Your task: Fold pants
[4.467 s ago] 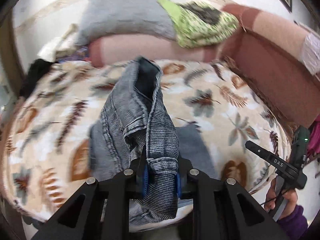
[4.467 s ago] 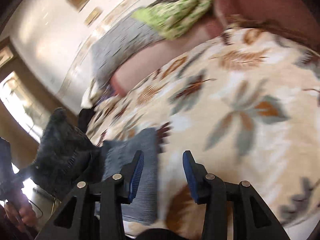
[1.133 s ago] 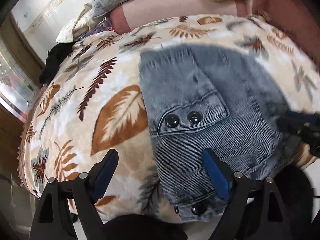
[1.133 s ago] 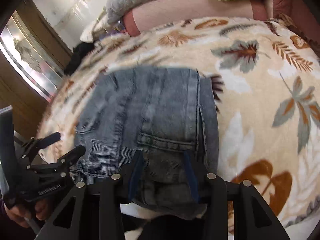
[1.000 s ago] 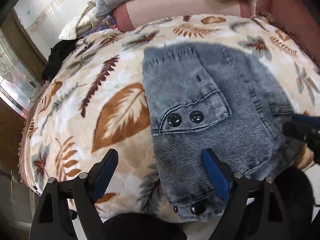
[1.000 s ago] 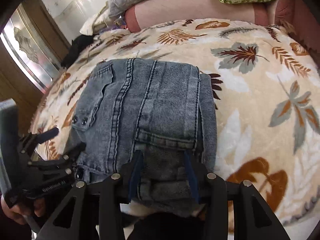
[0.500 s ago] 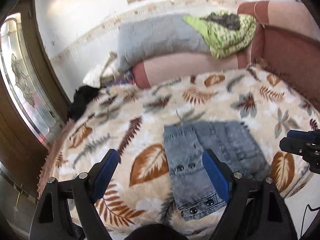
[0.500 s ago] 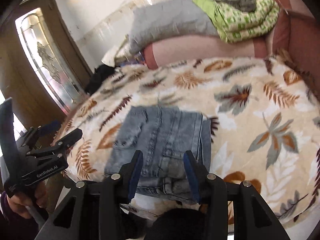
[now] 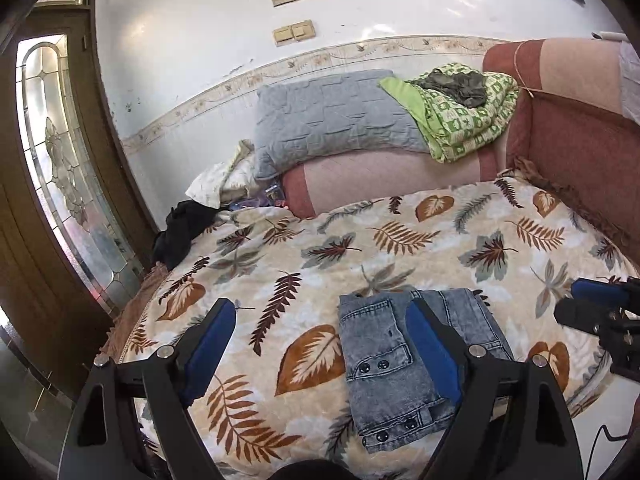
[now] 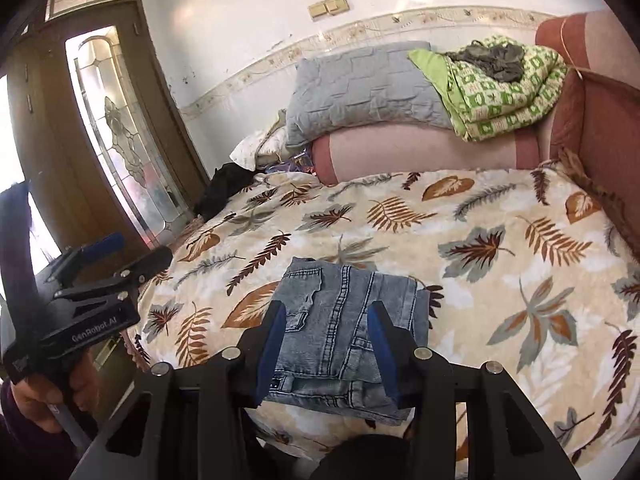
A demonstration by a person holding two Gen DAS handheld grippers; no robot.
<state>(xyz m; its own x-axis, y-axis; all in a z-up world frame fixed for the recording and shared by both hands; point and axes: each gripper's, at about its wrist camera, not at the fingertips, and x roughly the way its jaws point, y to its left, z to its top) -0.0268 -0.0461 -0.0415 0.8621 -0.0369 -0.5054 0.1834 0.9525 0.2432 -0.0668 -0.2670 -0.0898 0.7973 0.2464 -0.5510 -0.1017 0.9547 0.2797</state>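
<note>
The folded pants [image 9: 404, 364] lie on the near edge of the leaf-print bed [image 9: 400, 240]. Both left tongs [image 9: 320, 356] and right tongs [image 10: 327, 350] hang above them, parted and holding nothing.

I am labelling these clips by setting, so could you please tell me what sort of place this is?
Most likely a lived-in room at home: a sofa draped with a leaf-print blanket, a grey pillow on its arm, a glazed wooden door, and folded jeans.

Folded pants [image 9: 404, 360] on leaf-print blanket [image 9: 400, 240], left gripper [image 9: 320, 354] fingers [image 9: 208, 348] apart
</note>
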